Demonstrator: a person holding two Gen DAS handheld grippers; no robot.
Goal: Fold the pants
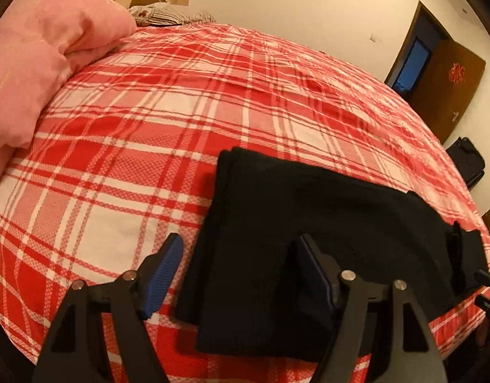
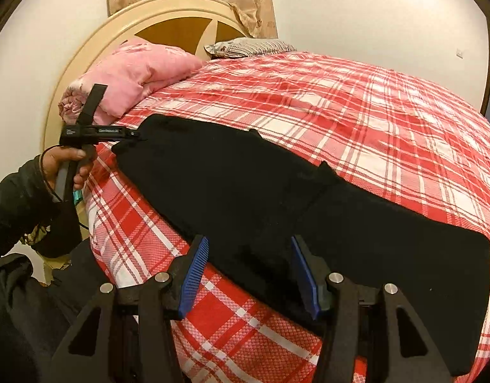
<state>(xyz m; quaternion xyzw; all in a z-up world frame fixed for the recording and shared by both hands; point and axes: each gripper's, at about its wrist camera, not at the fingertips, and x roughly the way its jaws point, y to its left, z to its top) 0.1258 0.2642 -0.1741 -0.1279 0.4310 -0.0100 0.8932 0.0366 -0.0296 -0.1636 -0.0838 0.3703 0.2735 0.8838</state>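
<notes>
Along the bed's point(image 2: 356, 121) near edge lies one pair of black pants point(image 2: 276, 198). Two grippers: left gripper point(image 1: 241, 268) and right gripper point(image 2: 249, 269), both spread wide, gripping nothing.

The left gripper point(image 1: 241, 252) and the right gripper point(image 2: 249, 255) both had their blue-padded jaws spread wide with nothing clamped between them, while off to the right gripper's left a hand point(image 2: 64, 162) in a dark sleeve point(image 2: 18, 198) clasped the left gripper's handle.
</notes>
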